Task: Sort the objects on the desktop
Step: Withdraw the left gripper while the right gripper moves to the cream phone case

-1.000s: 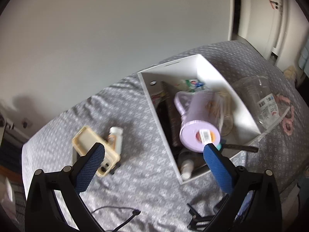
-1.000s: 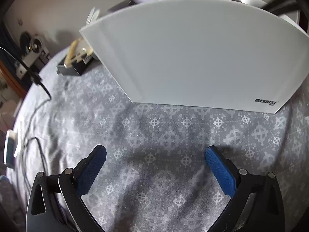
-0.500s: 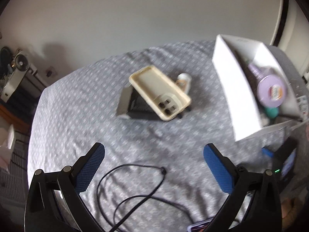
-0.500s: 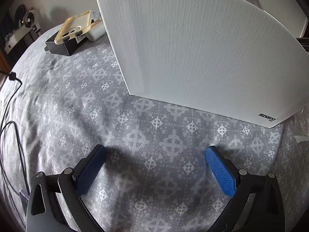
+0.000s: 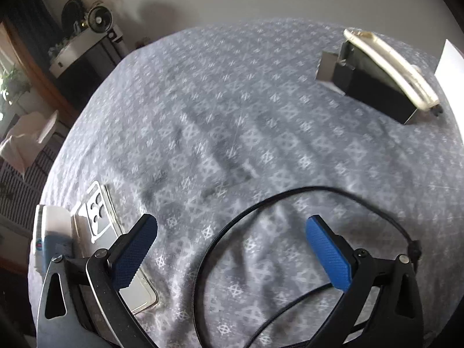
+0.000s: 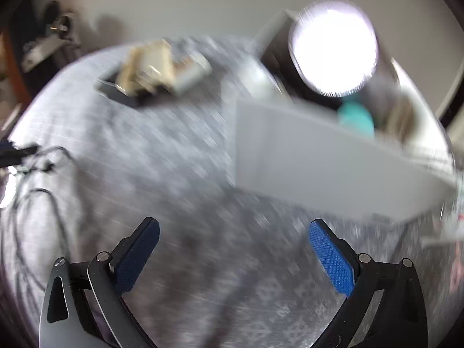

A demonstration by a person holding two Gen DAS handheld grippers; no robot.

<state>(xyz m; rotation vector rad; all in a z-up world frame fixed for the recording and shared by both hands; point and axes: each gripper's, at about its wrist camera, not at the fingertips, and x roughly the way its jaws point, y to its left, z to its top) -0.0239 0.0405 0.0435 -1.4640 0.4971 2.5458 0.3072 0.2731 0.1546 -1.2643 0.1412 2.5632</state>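
Note:
My left gripper (image 5: 232,249) is open and empty above a black cable loop (image 5: 290,200) on the grey patterned cloth. A clear phone case (image 5: 101,217) lies by its left finger. A cream phone case (image 5: 388,69) rests on a black box (image 5: 374,92) at the far right. My right gripper (image 6: 233,253) is open and empty over bare cloth. The right wrist view is blurred; the white bin (image 6: 319,174) stands ahead to the right, with a lilac cup bottom (image 6: 333,49) and a teal item (image 6: 356,119) inside. The cream case on its box (image 6: 145,69) lies far left.
A white and blue box (image 5: 49,240) sits at the table's left edge beside the clear case. Black cables (image 6: 32,168) trail along the left of the right wrist view. A corner of the white bin (image 5: 449,61) shows at the right edge. Furniture stands beyond the table at the left.
The left gripper has swung left, away from the bin, and now hangs over the cable. The right gripper has pulled back and up from the bin wall, so the bin's inside shows.

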